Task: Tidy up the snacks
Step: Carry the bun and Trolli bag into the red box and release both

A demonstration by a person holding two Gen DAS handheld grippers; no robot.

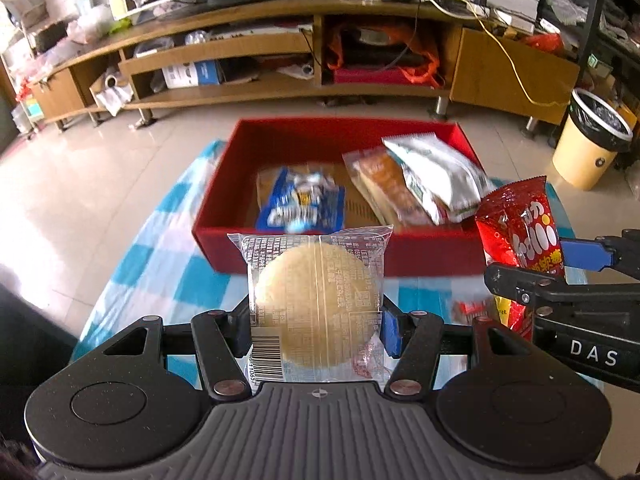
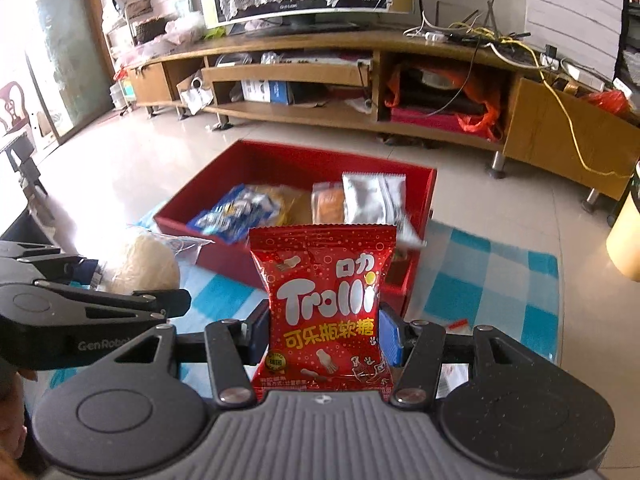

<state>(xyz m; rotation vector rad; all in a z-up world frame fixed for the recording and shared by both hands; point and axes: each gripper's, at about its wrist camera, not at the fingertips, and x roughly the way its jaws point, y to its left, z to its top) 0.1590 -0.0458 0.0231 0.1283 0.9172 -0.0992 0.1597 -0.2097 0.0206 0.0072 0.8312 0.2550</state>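
While the left gripper (image 1: 316, 320) is clamping its jaws on a clear-wrapped round pastry (image 1: 316, 304), the right gripper (image 2: 324, 336) is gripping a red Trolli gummy bag (image 2: 324, 304), both hanging above the checkered worktop (image 1: 176, 248) before the red box (image 1: 312, 136).

Left gripper (image 1: 316, 320) angled downward, blue-padded jaws clamped on the sides of a clear-wrapped round pastry (image 1: 316, 304), right gripper (image 2: 324, 334) close beside it, likewise angled down, jaws pinching a red candy bag (image 2: 324, 304) upright
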